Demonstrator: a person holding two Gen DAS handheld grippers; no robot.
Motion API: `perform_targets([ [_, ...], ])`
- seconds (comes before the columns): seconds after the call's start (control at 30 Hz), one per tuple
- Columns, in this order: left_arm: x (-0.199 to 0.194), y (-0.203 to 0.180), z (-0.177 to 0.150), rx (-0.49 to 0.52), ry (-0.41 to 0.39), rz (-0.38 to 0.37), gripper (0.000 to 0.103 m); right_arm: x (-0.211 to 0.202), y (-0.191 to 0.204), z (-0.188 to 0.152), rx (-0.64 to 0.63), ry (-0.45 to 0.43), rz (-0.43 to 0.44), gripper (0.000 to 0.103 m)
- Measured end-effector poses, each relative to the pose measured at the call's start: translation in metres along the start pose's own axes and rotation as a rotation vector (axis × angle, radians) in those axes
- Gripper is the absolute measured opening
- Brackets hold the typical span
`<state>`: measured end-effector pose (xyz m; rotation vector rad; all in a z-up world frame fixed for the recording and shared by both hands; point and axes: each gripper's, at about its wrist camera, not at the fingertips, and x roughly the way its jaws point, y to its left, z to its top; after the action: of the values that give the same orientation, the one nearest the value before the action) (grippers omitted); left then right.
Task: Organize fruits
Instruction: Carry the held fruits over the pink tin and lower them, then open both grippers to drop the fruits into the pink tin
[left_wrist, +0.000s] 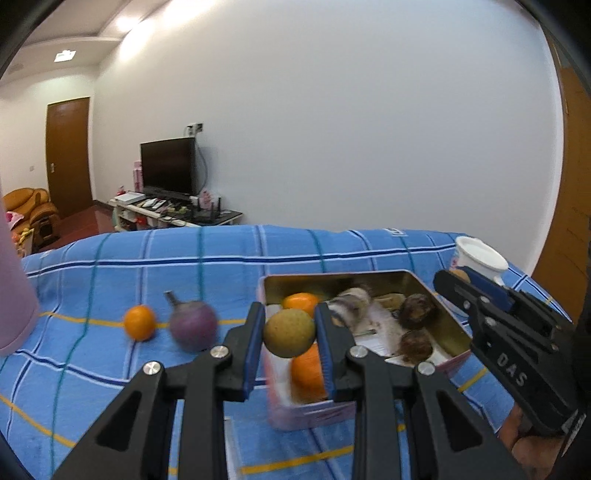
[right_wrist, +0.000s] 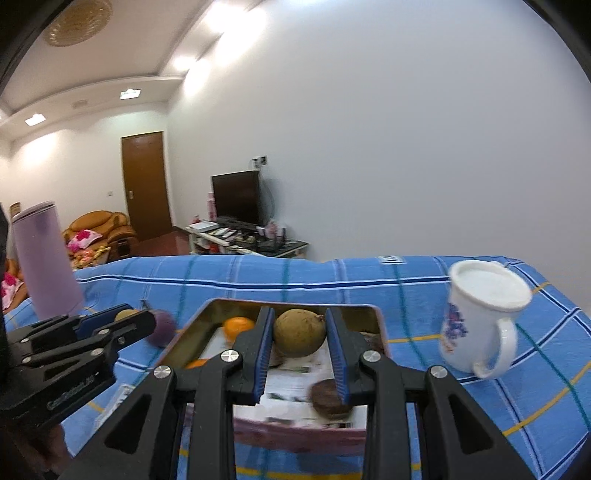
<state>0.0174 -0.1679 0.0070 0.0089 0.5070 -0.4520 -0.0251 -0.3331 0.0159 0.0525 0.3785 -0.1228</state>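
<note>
- Left gripper (left_wrist: 289, 334): nearest item in the left wrist view; blue pads clamped on a small round yellow-green fruit (left_wrist: 289, 333), carried above the near end of the tin.
- Right gripper (right_wrist: 300, 334): nearest item in the right wrist view; pads clamped on a larger tan-brown round fruit (right_wrist: 300, 333), carried over the tin's interior.
- Tin (left_wrist: 306, 415): rectangular, pink outside, gold inside, lidless, lying on the blue checked cloth (left_wrist: 110, 369). Contents: printed paper lining, one orange (left_wrist: 308, 371) at the near end, a second orange (left_wrist: 300, 300) toward the far corner, two dark brown round fruits (left_wrist: 419, 311) on the right side, further items too blurred to identify.
- Purple round fruit (left_wrist: 193, 325): with stem, on the cloth just left of the tin.
- Loose orange (left_wrist: 139, 322): on the cloth just left of the purple fruit, outside the tin.
- White mug (right_wrist: 480, 321): floral print, handle toward the viewer, on the cloth to the right of the tin.
- Lilac tumbler (right_wrist: 46, 262): upright, far left on the cloth.
- Background: television (left_wrist: 168, 168) on a low stand, brown door (left_wrist: 68, 155), orange armchair (right_wrist: 101, 230).
</note>
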Motion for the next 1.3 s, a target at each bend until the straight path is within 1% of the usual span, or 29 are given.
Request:
perform_targets([
  [0.13,0.015,-0.017,-0.001,-0.006,0.027,-0.011,0.029,0.007,-0.021,0.002,0.020,0.013,-0.041,0.030],
  [0.27,0.026,-0.029,-0.005,0.000,0.050,-0.013,0.029,0.018,-0.033,0.003,0.025,0.042,-0.049,0.031],
  [0.4,0.037,-0.036,-0.006,0.001,0.083,-0.010,0.029,0.031,-0.030,0.000,0.002,0.091,-0.024,0.031],
  [0.53,0.042,-0.041,-0.005,-0.004,0.095,-0.014,0.029,0.039,-0.026,0.000,-0.017,0.129,-0.002,0.031],
  [0.73,0.051,-0.039,-0.004,-0.019,0.131,-0.005,0.029,0.053,-0.028,-0.001,0.002,0.193,0.037,0.031],
  [0.9,0.055,-0.037,-0.005,-0.043,0.153,0.000,0.029,0.059,-0.027,-0.002,-0.009,0.217,0.064,0.031],
  [1.07,0.059,-0.038,-0.005,-0.047,0.169,0.008,0.029,0.066,-0.028,-0.003,0.004,0.250,0.093,0.031],
  [1.3,0.061,-0.038,-0.004,-0.046,0.173,0.011,0.029,0.067,-0.027,-0.004,0.003,0.255,0.084,0.031],
])
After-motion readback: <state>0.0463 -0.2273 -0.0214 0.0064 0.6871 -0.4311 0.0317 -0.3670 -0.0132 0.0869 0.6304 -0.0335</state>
